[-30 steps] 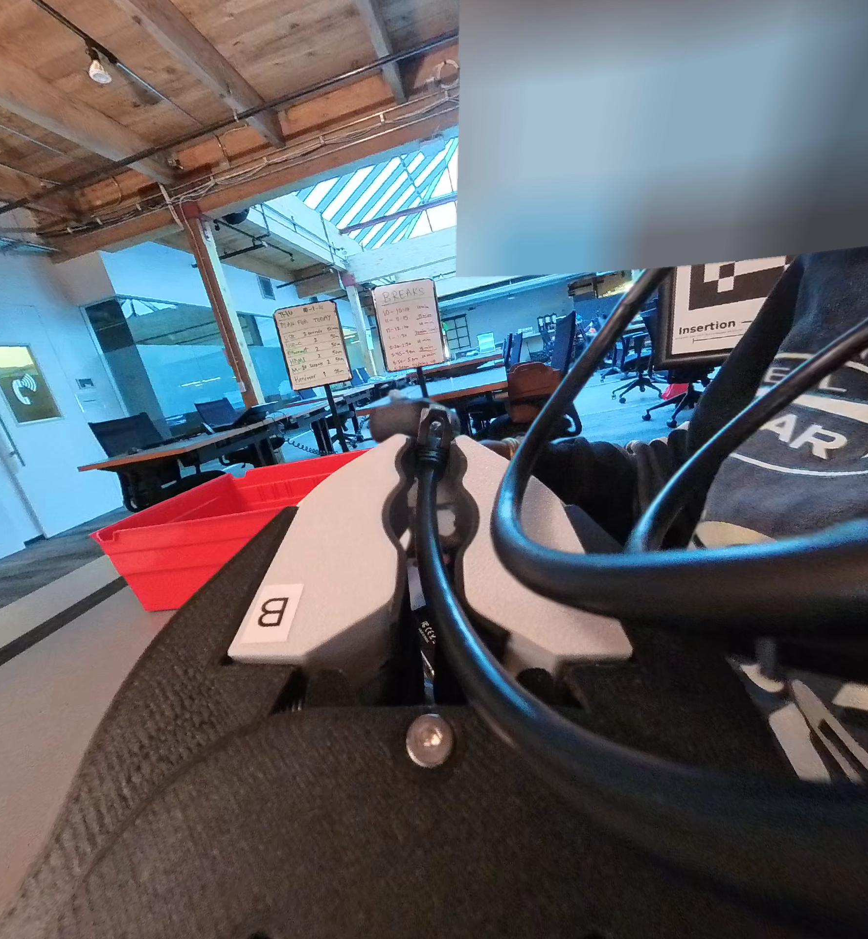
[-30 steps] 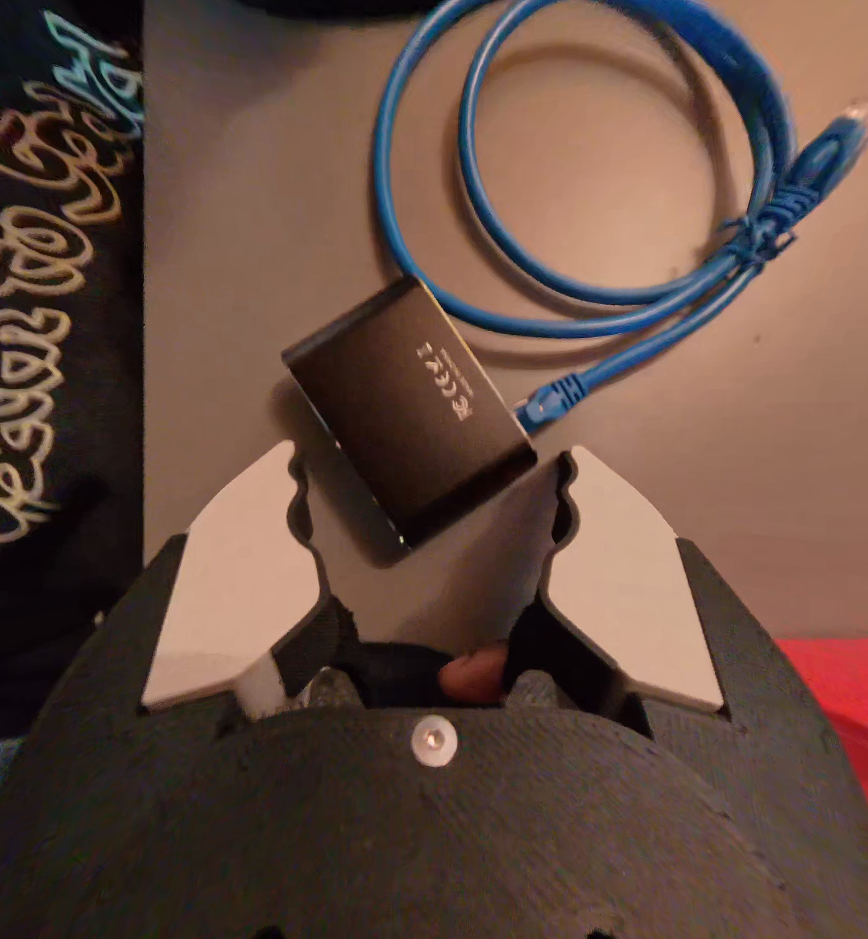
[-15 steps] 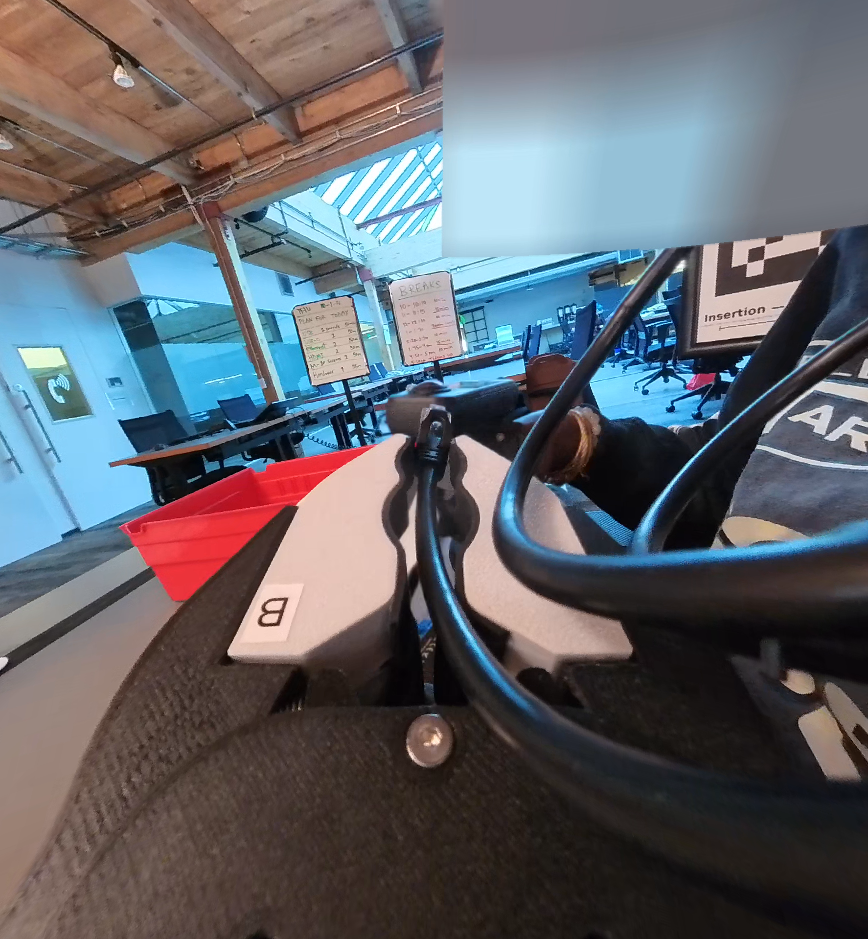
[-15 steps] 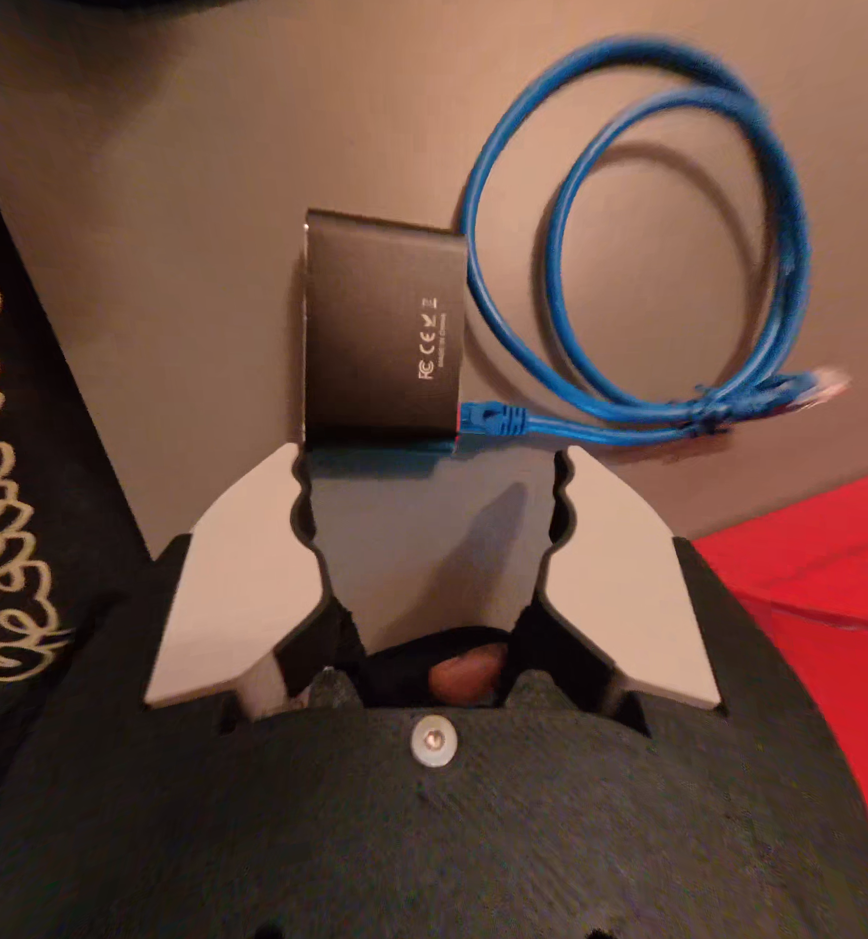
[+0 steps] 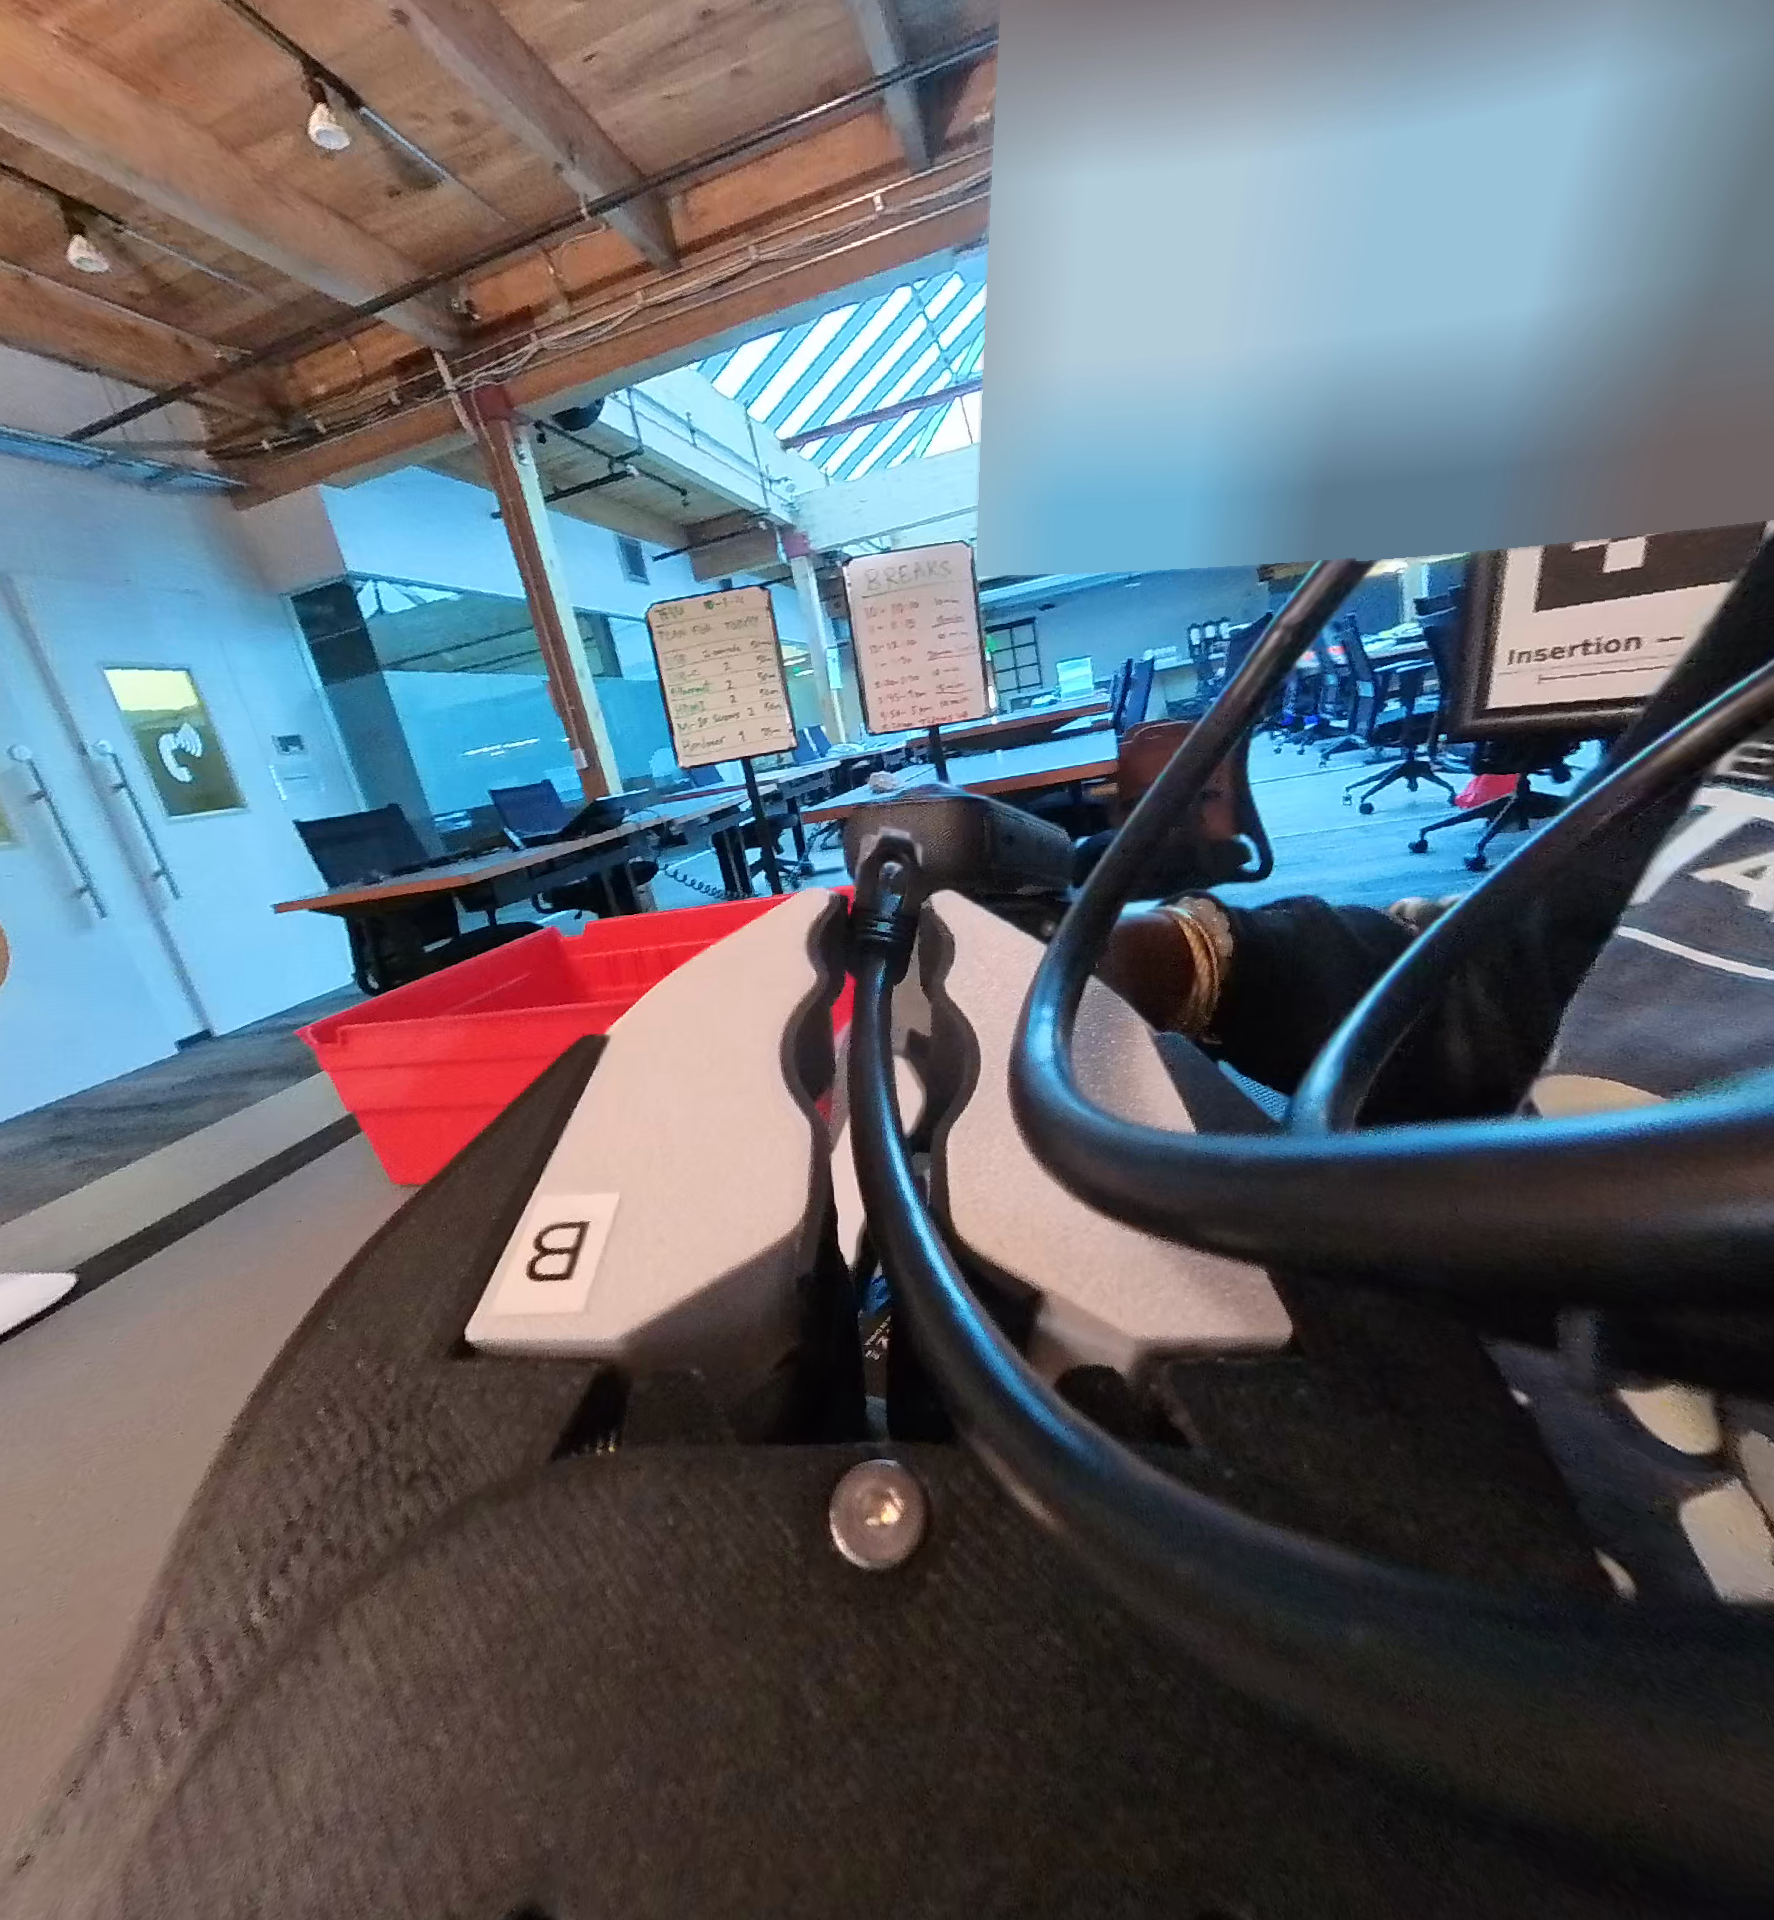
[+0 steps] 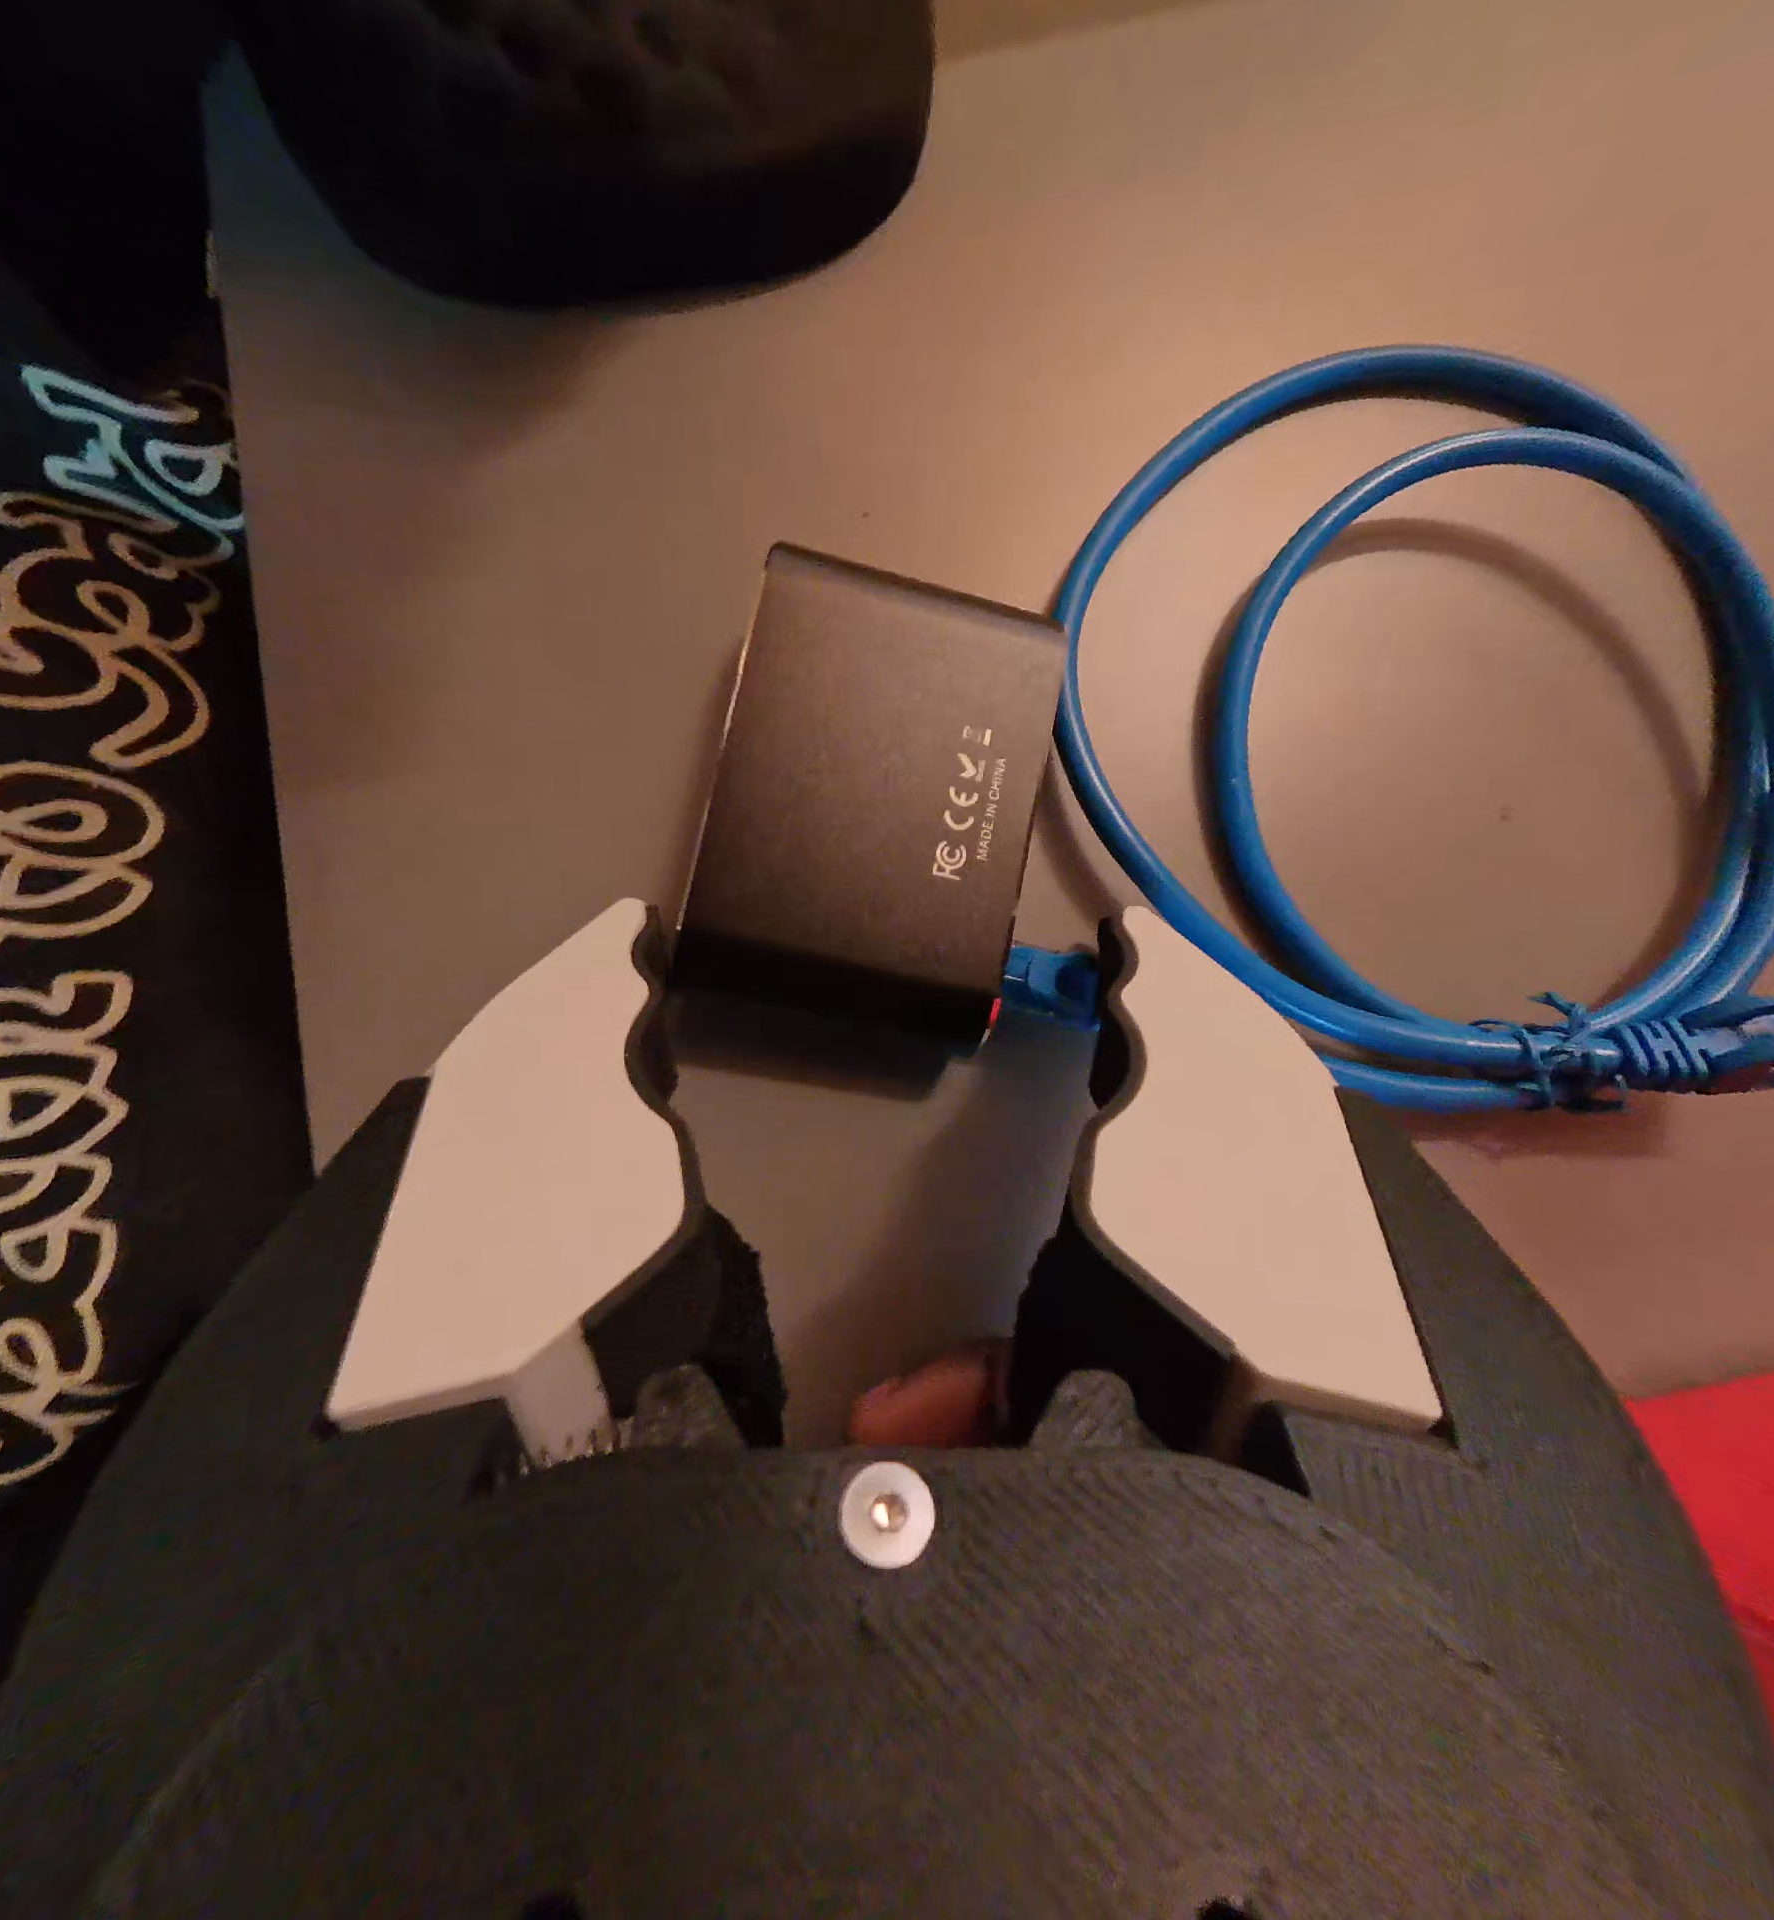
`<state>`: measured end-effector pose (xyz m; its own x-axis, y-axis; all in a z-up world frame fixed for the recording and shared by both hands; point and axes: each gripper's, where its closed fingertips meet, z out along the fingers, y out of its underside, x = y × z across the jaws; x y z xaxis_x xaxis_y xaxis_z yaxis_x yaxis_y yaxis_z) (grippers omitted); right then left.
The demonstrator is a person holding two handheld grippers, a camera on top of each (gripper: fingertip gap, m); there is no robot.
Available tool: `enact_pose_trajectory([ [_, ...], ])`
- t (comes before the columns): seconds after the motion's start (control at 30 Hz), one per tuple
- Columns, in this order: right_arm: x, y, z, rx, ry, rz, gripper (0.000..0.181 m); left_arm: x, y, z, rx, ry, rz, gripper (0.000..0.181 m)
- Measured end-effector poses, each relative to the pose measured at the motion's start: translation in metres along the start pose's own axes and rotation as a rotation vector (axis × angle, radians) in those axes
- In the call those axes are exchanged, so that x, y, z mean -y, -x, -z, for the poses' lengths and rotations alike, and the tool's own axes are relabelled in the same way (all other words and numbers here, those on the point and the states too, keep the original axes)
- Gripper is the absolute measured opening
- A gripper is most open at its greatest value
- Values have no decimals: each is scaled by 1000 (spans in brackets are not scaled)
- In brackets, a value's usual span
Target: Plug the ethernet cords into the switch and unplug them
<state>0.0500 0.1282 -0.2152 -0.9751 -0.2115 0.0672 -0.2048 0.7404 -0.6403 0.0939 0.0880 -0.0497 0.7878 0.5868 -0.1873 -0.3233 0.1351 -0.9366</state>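
Note:
My left gripper [image 5: 881,914] is shut on a black ethernet cord [image 5: 893,1101]; its plug [image 5: 885,883] sticks out past the fingertips, and the cord loops back to the right. My right gripper [image 6: 878,935] is open above the table, its fingers at either side of the near end of the black switch [image 6: 862,800], which lies flat. A coiled blue ethernet cord [image 6: 1485,727] lies right of the switch; one blue plug [image 6: 1044,982] sits at the switch's near right corner, beside the right finger. Its other plug [image 6: 1693,1049] lies loose at the far right.
A red bin [image 5: 509,1049] stands on the grey table [image 5: 83,1475] ahead of the left gripper; its red edge shows in the right wrist view [image 6: 1745,1507]. A person in dark printed clothing [image 6: 52,831] is close by. The other gripper's dark body [image 6: 592,156] hangs above the switch.
The right gripper has come down onto the switch, whose near end now lies between its open fingers. The left gripper has turned slightly, still gripping the black cord.

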Motion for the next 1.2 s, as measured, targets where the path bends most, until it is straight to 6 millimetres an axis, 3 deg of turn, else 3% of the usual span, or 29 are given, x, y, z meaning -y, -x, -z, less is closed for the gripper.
enact_pose_trajectory([
  [0.13,6,-13,-3,-92,-29,-45,75,-3,10,0,69,25,-22,12],
  [0.17,14,-16,1,-115,-84,-49,59,-5,14,1,100,36,-36,12],
  [0.27,16,-27,7,-143,-126,-110,59,-10,23,2,172,71,-79,12],
  [0.33,7,-26,2,-130,-65,-107,60,-12,23,1,176,84,-90,13],
  [0.73,10,-31,-9,-162,-38,-145,63,-20,22,-2,173,131,-107,13],
  [0.8,16,-39,-3,-210,-98,-167,63,-23,26,-1,202,156,-136,13],
  [0.97,48,-65,38,-331,-433,-239,63,-46,36,-3,291,322,-229,12],
  [1.07,59,-67,52,-380,-536,-220,63,-57,37,-6,326,399,-307,12],
  [1.2,64,-64,55,-447,-547,-132,63,-65,35,-10,352,461,-450,13],
])
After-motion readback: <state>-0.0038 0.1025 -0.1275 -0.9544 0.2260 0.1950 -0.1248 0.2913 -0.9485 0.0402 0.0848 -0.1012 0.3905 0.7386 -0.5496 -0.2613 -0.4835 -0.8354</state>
